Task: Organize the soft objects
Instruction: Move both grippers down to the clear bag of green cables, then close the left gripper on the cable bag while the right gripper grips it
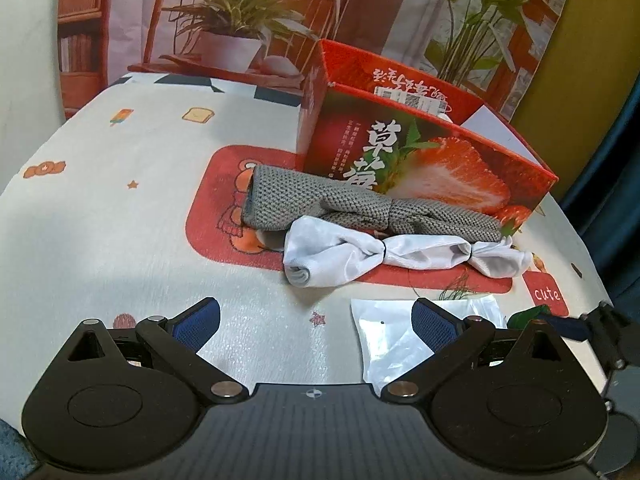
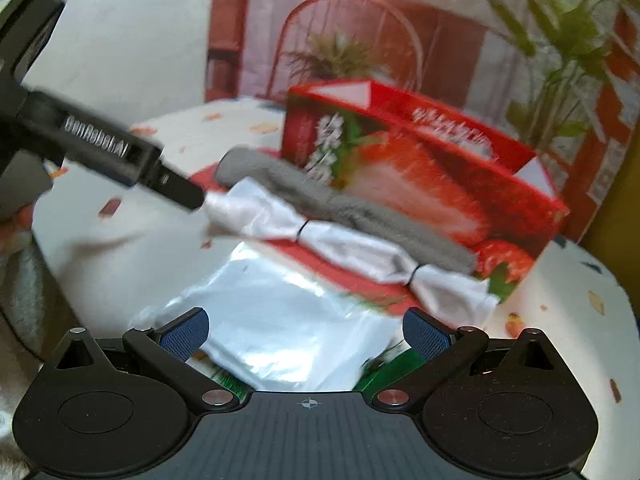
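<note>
— On the counter, what is lying by the box?

— Two soft bundles are lying side by side in front of the red strawberry box. The grey knitted cloth is resting against the box's front wall, coarse and ribbed, rolled into a long lumpy shape. Just beside it, nearer the cameras, the white satin cloth is lying, smooth and shiny, pinched by two thin dark ties into three puffed sections.

— And the tools?

— The left tool is hovering low over the counter with its blue textured pads spread wide, gripping nothing. The right tool is standing wide apart too, empty, above a crinkled clear plastic bag that is lying flat, near the white cloth. In the right wrist view, which is blurred, the black body of the other tool is reaching in from the left, its tip near the white bundle's end; whether it is touching I cannot tell.

— What is the surface like?

— A cream tablecloth with small cartoon prints is covering the counter, and a red panel of it is showing under both bundles. Behind, a printed backdrop of a chair, potted plants and shelves is hanging.
</note>
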A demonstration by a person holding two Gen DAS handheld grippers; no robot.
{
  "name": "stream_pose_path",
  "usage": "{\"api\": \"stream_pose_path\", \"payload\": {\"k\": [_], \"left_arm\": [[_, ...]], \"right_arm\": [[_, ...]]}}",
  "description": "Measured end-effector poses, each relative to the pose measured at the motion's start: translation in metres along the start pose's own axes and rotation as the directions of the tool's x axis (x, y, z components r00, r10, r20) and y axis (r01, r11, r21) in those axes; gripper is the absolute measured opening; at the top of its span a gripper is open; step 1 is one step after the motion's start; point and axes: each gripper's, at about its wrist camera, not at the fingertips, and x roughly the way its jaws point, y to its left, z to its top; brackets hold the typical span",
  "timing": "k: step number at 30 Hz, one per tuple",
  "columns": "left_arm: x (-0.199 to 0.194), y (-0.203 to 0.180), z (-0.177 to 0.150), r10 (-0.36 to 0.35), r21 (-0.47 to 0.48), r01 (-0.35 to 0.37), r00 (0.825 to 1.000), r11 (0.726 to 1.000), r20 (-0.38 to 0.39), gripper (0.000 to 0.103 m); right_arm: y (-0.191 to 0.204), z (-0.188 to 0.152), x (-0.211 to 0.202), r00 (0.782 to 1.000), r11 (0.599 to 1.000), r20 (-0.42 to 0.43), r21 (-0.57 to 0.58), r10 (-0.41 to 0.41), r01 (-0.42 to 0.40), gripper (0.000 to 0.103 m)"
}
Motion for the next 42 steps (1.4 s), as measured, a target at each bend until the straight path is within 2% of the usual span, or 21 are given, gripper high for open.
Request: {"api": "stream_pose_path", "payload": {"k": [5, 11, 15, 17, 25, 29, 32, 37, 39, 42], "left_arm": [[0.002, 0.001, -0.001, -0.004, -0.008, 0.004, 1.0, 1.0, -0.006, 0.103], [0.002, 0.004, -0.001, -0.003, -0.017, 0.002, 1.0, 1.0, -0.006, 0.103], [0.006, 0.01, 0.001, 0.012, -0.038, -0.013, 1.0, 0.999, -0.012, 0.103], [0.009, 0.013, 0.005, 0.027, -0.044, -0.027, 1.0, 0.999, -0.011, 0.103], [0.018, 0.023, 0.021, 0.044, -0.051, -0.044, 0.999, 0.998, -0.003, 0.102], [0.018, 0.03, 0.027, 0.055, -0.057, -0.055, 0.998, 0.997, 0.008, 0.102], [0.017, 0.032, 0.03, 0.044, -0.052, -0.043, 0.999, 0.998, 0.019, 0.097], [0.012, 0.032, 0.034, -0.038, -0.009, 0.039, 0.998, 0.999, 0.044, 0.073], [0.011, 0.028, 0.035, -0.081, 0.026, 0.079, 0.995, 0.997, 0.051, 0.069], [0.012, 0.018, 0.035, -0.135, 0.085, 0.131, 0.99, 0.988, 0.042, 0.068]], "right_arm": [[0.006, -0.008, 0.015, 0.998, 1.0, -0.056, -0.028, -0.015, 0.014, 0.102], [0.019, -0.011, 0.034, 0.993, 0.991, -0.099, -0.124, -0.065, 0.053, 0.102], [0.012, -0.007, 0.038, 0.993, 0.995, -0.099, -0.082, -0.07, 0.062, 0.101], [0.007, -0.005, 0.039, 0.992, 0.995, -0.098, -0.06, -0.082, 0.076, 0.096], [-0.016, 0.003, 0.047, 0.993, 0.996, -0.088, 0.04, -0.081, 0.084, 0.09], [-0.028, 0.011, 0.05, 0.996, 0.993, -0.072, 0.107, -0.048, 0.055, 0.09], [-0.038, 0.019, 0.05, 0.998, 0.985, -0.053, 0.172, -0.017, 0.026, 0.09], [-0.056, 0.031, 0.043, 1.0, 0.959, 0.011, 0.282, 0.023, -0.025, 0.088], [-0.065, 0.037, 0.041, 0.999, 0.945, 0.033, 0.323, 0.037, -0.046, 0.085], [-0.079, 0.044, 0.044, 0.996, 0.922, 0.05, 0.378, 0.073, -0.086, 0.082]]}}
